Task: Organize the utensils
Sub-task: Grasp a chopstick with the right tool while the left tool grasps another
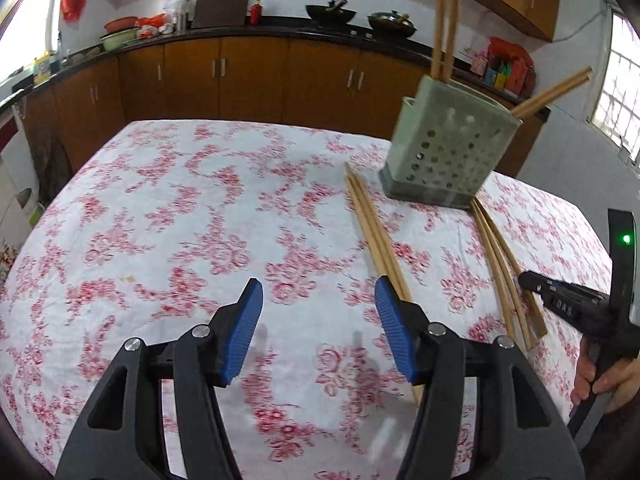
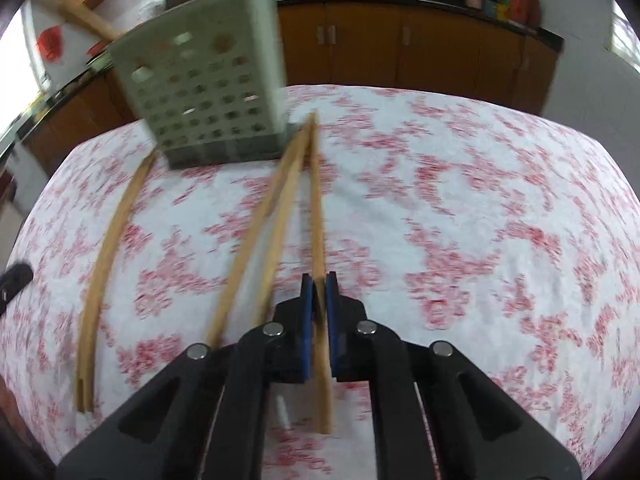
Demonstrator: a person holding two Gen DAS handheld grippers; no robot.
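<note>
Chopstick (image 2: pixel 318 216), light, stiff and probably slippery, lies on the cloth (image 2: pixel 460 200) before the holder (image 2: pixel 208 92), pinched near its thick end by the right gripper (image 2: pixel 319 280); left gripper (image 1: pixel 318 308) spread, empty.

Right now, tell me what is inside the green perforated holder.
The holder has wooden chopsticks standing upright in it, and another pair leaning out to the side. Their lower ends and the holder's bottom are hidden by its walls.

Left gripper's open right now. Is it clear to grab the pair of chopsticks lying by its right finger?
Probably yes. The left gripper is open and empty, and the chopstick pair lies flat on the tablecloth beside its right finger, with nothing over it. The holder stands farther back.
</note>
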